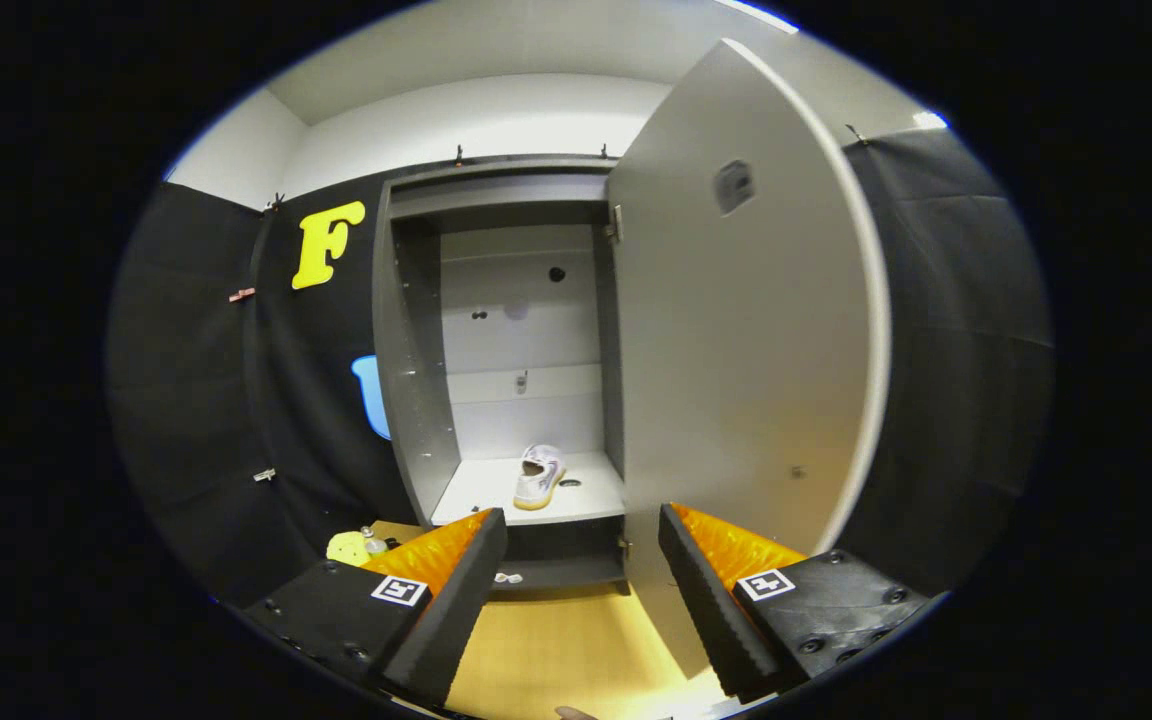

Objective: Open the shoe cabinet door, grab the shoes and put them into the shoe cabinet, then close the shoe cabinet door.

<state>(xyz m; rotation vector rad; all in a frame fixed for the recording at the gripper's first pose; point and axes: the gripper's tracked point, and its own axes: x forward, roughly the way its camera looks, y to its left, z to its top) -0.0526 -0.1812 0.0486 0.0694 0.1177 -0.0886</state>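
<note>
The gripper [581, 560] hangs in front of the cabinet with its two fingers spread wide, and nothing sits between them or touches them. Through the gap you look down on a bare stretch of wooden floor [566, 650] and the cabinet's low base. The outer ends of both fingers run out of sight, so how they join the body behind cannot be made out. Right at the near side of the floor a small pale tip pokes in, too cut off to say what it is.

Just beyond the fingertips stands the shoe cabinet [416, 380], grey, with its door [736, 340] swung wide open to the right; the door's lower corner drops behind the right finger. On the cabinet's lower shelf [481, 495] a single pale shoe [539, 476] rests near the middle, its opening facing outward, well apart from the fingers. A small dark spot lies just beside the shoe, too small to identify.

Left of the cabinet, near the floor, a yellowish lump [347, 547] and a small bottle-like thing [372, 541] sit partly hidden behind the left finger.
</note>
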